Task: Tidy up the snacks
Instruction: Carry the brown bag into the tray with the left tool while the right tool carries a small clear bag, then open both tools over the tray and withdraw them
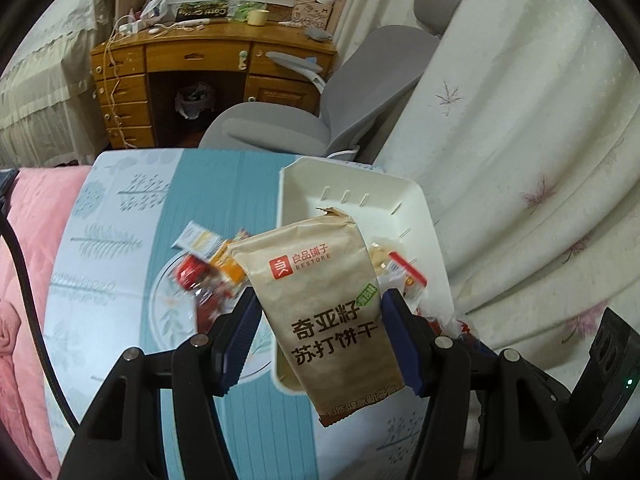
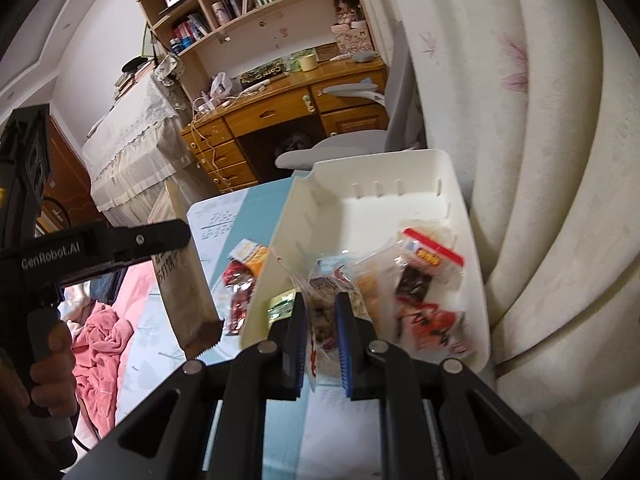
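From the left wrist view, the left gripper (image 1: 318,344) had its fingers (image 1: 244,340) half-open, clamped on a brown cracker bag (image 1: 320,312) held above the near edge of the white bin (image 1: 404,200), which already held several packets; loose snacks (image 1: 208,276) lay on the worktop (image 1: 240,184) beside it. From the right wrist view, the right gripper (image 2: 322,344) pinched a clear snack packet (image 2: 320,300), fingers nearly closed, over the bin's near wall. Loading appeared midway; next, each needed lowering inside before release.

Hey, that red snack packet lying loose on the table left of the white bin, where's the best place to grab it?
Probably pinch the red packet across its narrow width, coming from above: it lies flat on the table, its right side close against the white bin.
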